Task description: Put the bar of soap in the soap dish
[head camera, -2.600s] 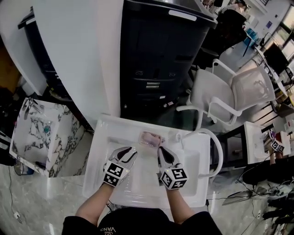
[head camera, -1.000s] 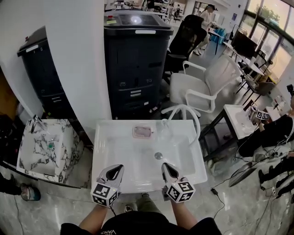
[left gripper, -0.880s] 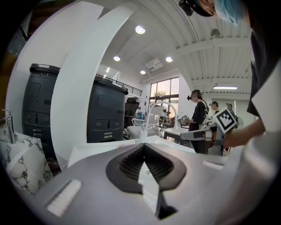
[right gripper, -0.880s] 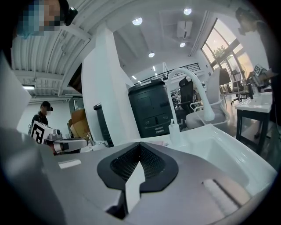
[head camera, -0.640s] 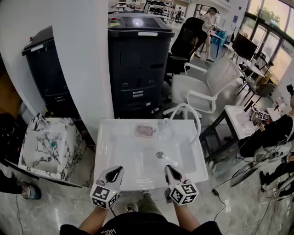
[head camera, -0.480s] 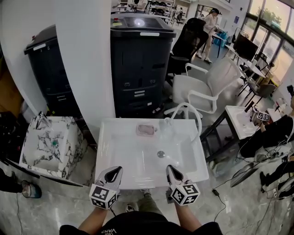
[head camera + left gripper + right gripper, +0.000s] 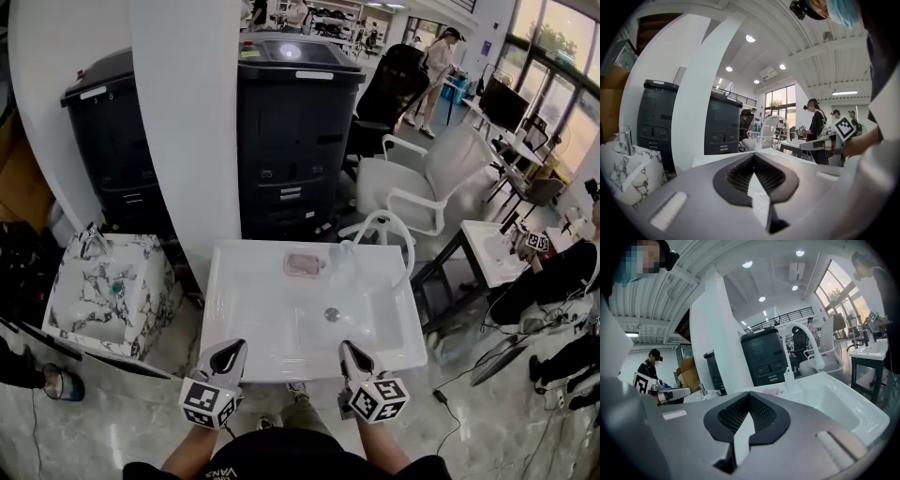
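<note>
A white pillar (image 7: pixel 183 122) and a black cabinet (image 7: pixel 295 131) stand behind the white washbasin (image 7: pixel 244 319), with a white office chair (image 7: pixel 422 183) beyond the basin's far right corner. A curved white faucet (image 7: pixel 375 217) rises from the basin's back rim.

At the basin's near rim, the person's left gripper (image 7: pixel 234 347) and right gripper (image 7: pixel 349 349) hover side by side, well apart from each other and pointing across the bowl. Each gripper's own view shows its jaws clenched tip to tip with nothing between them.

The soap dish (image 7: pixel 289 272) sits on the basin's back rim, just left of the faucet's foot. The pink bar of soap (image 7: pixel 305 263) lies inside it, also showing as a pink patch (image 7: pixel 771 391) in the right gripper view. Judged from how things lie, the task looks complete, with both grippers far from the dish across the basin.

Should the bar need lifting again, it would probably handle as a light, stiff block, likely slick if wet. The safest hold appears to be across its two long sides at mid-length, with the jaws squeezing gently so it does not squirt out.
</note>
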